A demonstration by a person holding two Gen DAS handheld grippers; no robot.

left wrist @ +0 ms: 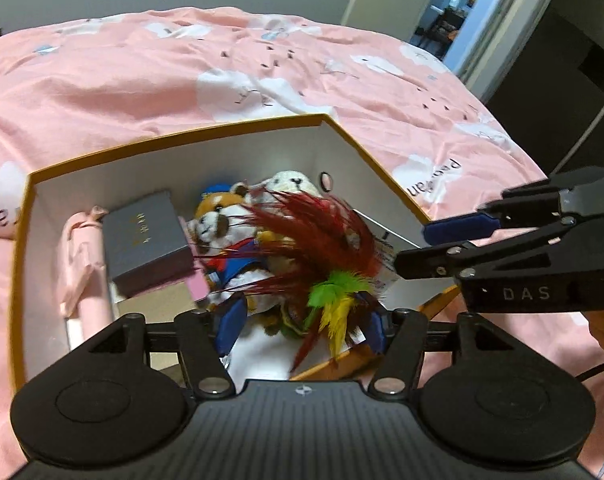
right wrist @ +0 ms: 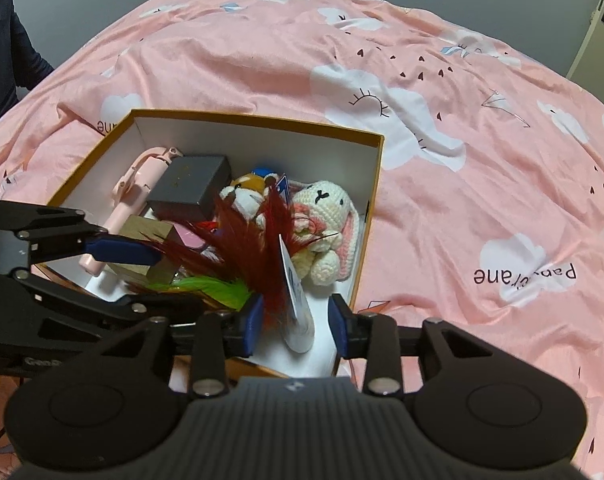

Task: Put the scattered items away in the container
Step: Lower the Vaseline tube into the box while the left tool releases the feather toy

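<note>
1. Box point(right wrist: 375, 168), orange-rimmed with white walls, is sitting on the pink bed point(right wrist: 441, 60) at centre-left of the right wrist frame; it is serving as the container.
2. Items are already lying inside it: a pink handled object point(right wrist: 132, 184) along the left wall, a grey case point(right wrist: 192, 186), a fox plush point(right wrist: 244, 192) and a crocheted bunny point(right wrist: 329, 216) toward the right wall.
3. Feather toy point(right wrist: 258, 236), red with green and yellow plumes, is resting on top of the pile at the lower middle, its paper tag point(right wrist: 296, 296) hanging down.
4. Right gripper point(right wrist: 296, 322) is hovering with fingers partly apart; plumes and tag are lying between them, unpinched.
5. Left gripper point(left wrist: 302, 326) is showing wide fingers, feathers loose between them.
6. No stray item is showing on the visible bedspread, so the tidying is looking nearly or wholly finished; unseen areas cannot be judged.
</note>
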